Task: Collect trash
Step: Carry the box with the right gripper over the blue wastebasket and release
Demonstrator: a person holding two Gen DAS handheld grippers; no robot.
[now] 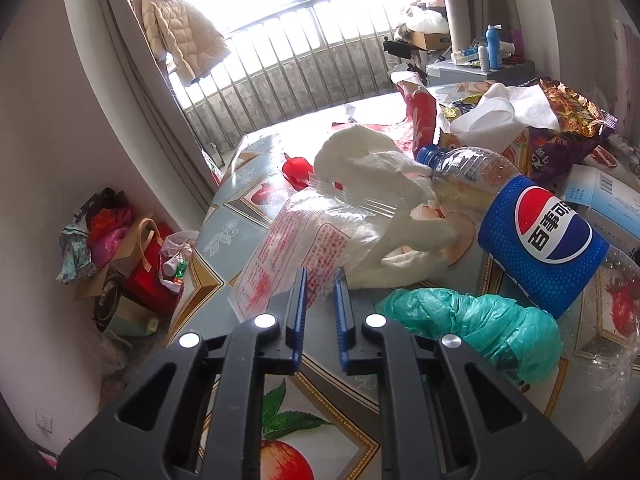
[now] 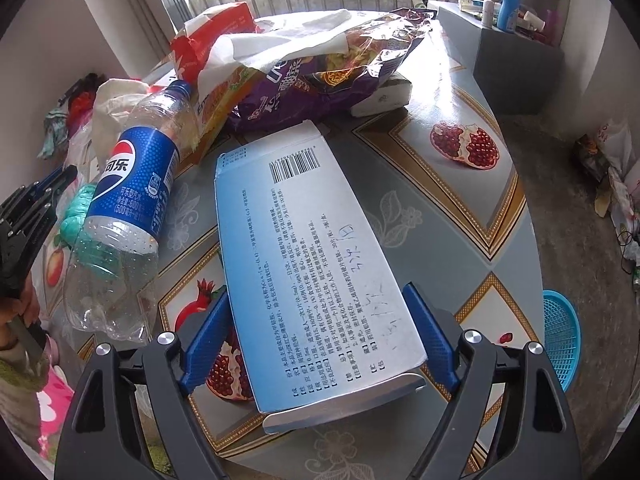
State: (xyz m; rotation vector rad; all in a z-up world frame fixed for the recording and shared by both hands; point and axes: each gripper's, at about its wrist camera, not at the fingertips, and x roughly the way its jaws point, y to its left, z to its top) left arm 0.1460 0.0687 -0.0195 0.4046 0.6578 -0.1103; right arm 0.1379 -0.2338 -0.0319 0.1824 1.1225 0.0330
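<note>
1. On the fruit-patterned table (image 2: 460,216), the trash is spread out: a flat blue-and-white carton (image 2: 312,264) near the middle, a Pepsi bottle (image 2: 128,208) to its left, a purple snack bag (image 2: 320,76) at the far side, and a printed clear wrapper (image 1: 296,256) and a green plastic bag (image 1: 484,328) further left.
2. The right gripper (image 2: 320,336) is held wide open, its blue fingers (image 2: 208,340) set on either side of the carton's near end; no pressing contact can be made out.
3. The left gripper (image 1: 320,300) is nearly shut, with the wrapper's near corner at its tips; whether the film is actually pinched cannot be told.
4. The step in hand is judged to be the first pick-ups.
5. Next, the right jaws would need to be closed on the carton and lifted; a blue basket (image 2: 560,340) on the floor to the right may be the destination.
</note>
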